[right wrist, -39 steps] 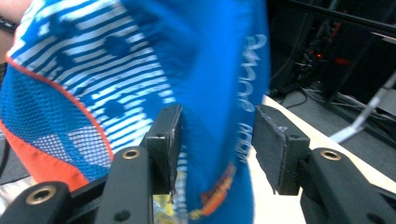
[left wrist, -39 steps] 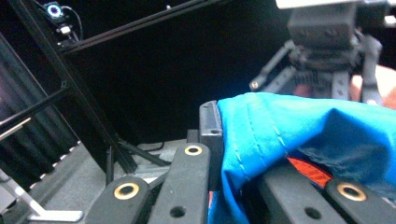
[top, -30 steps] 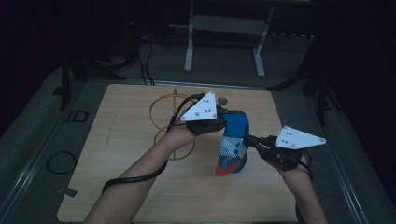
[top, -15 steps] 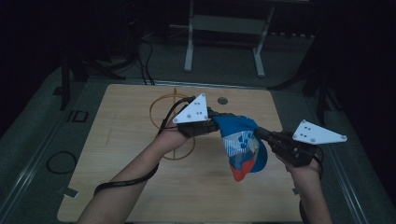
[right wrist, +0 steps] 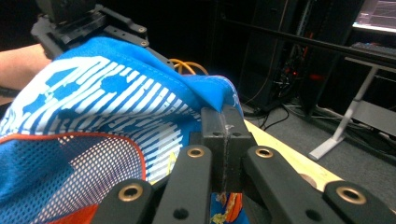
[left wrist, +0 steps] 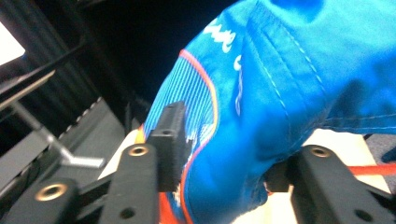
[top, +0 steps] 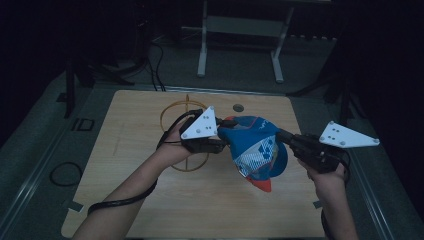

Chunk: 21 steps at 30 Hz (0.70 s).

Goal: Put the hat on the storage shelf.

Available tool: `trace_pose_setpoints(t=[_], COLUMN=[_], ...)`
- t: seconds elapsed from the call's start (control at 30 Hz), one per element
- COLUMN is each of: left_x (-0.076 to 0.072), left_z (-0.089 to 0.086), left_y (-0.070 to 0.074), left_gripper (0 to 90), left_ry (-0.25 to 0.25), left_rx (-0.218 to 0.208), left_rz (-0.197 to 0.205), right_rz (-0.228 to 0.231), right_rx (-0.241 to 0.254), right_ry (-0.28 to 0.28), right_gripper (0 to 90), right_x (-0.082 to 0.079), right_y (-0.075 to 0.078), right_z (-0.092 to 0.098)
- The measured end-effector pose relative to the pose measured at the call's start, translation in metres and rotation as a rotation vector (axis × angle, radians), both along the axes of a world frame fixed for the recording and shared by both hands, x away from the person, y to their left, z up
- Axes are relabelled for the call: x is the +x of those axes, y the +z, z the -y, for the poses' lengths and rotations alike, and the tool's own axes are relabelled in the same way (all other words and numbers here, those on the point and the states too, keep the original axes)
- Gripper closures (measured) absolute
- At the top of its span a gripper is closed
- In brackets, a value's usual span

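Note:
A blue cloth item (top: 257, 145) with white stripes, a mesh panel and orange trim hangs above the wooden table (top: 125, 200), stretched between both grippers. My left gripper (top: 225, 136) holds its left side, jaws shut on a thick fold of blue cloth (left wrist: 261, 93). In the left gripper view the gripper (left wrist: 224, 140) has fabric bunched between its pads. My right gripper (top: 284, 136) pinches the right edge. In the right gripper view its jaws (right wrist: 223, 126) are pressed together on a thin corner of the cloth (right wrist: 93, 102). The left gripper (right wrist: 84, 23) shows beyond the fabric.
An orange cable ring (top: 182, 112) lies on the table under the left hand. A small round hole (top: 238, 107) sits near the far edge. A white metal stand (top: 240, 30) rises behind the table. A black cable loop (top: 62, 172) lies on the floor at left.
The right gripper has moved right and the two grippers are farther apart. The cloth item is spread wider between them and hangs lower at its orange end.

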State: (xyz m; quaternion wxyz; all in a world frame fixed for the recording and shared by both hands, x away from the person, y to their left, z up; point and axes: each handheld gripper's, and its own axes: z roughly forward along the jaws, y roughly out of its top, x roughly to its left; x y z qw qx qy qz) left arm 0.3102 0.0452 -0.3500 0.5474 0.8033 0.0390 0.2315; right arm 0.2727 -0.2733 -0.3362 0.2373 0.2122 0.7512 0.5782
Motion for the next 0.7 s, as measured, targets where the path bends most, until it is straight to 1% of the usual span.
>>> trace_pose_setpoints(t=[0.03,0.07,0.1,0.17,0.2,0.23,0.27,0.3,0.33,0.4,0.43,0.47,0.5,0.53,0.57,0.6,0.63,0.67,0.7], left_x=[0.000,-0.001,-0.001,-0.001,-0.002,-0.002,-0.003,-0.005,-0.007,-0.010,-0.010,-0.012,-0.013,-0.015,-0.015,-0.016,-0.016,-0.018,-0.019], left_z=[-0.002,-0.004,-0.007,-0.012,-0.016,-0.016,-0.023,-0.026,-0.029,-0.036,-0.036,-0.042,-0.045,-0.048,-0.051,-0.056,-0.058,-0.062,-0.065], left_y=[0.000,0.000,0.000,-0.001,-0.002,-0.002,-0.004,-0.005,-0.006,-0.008,-0.008,-0.010,-0.011,-0.012,-0.013,-0.015,-0.016,-0.017,-0.018], left_gripper=[53.7,49.8,45.6,38.3,36.8,36.4,36.4,34.9,33.9,33.2,31.0,30.5,30.5,24.8,24.8,18.7,18.7,15.5,15.5], left_ry=[0.003,0.014,0.034,0.044,0.063,0.063,0.074,0.082,0.088,0.096,0.096,0.108,0.119,0.123,0.131,0.138,0.137,0.149,0.151], left_rx=[-0.002,-0.003,-0.002,-0.003,-0.004,-0.004,-0.006,-0.004,-0.012,-0.031,-0.031,-0.041,-0.041,-0.048,-0.052,-0.054,-0.062,-0.062,-0.065], left_rz=[-0.029,-0.046,-0.048,-0.070,-0.074,-0.074,-0.084,-0.085,-0.087,-0.104,-0.104,-0.111,-0.119,-0.121,-0.125,-0.136,-0.145,-0.147,-0.147], right_rz=[-0.001,-0.006,-0.008,-0.005,-0.006,-0.006,-0.005,-0.003,0.000,-0.004,-0.004,-0.002,-0.002,-0.006,-0.006,-0.005,-0.005,-0.006,-0.006], right_rx=[0.001,0.004,0.003,0.006,0.007,0.007,0.008,0.014,0.013,0.027,0.027,0.032,0.032,0.040,0.040,0.042,0.042,0.048,0.048], right_ry=[-0.003,-0.004,-0.009,-0.013,-0.012,-0.012,-0.019,-0.021,-0.028,-0.029,-0.029,-0.034,-0.034,-0.033,-0.033,-0.036,-0.036,-0.030,-0.030], right_gripper=[90.0,90.0,90.0,90.0,90.0,90.0,90.0,90.0,90.0,90.0,90.0,90.0,90.0,90.0,90.0,90.0,90.0,90.0,90.0], right_x=[0.001,0.002,0.002,0.003,0.003,0.003,0.003,0.004,0.004,0.005,0.005,0.007,0.007,0.008,0.008,0.010,0.010,0.012,0.012], right_y=[0.001,0.001,0.001,0.002,0.002,0.002,0.003,0.004,0.004,0.005,0.005,0.006,0.006,0.006,0.006,0.007,0.007,0.009,0.009], right_z=[0.000,0.001,0.001,0.002,0.003,0.003,0.003,0.004,0.004,0.005,0.005,0.005,0.005,0.004,0.004,0.003,0.003,0.001,0.001])
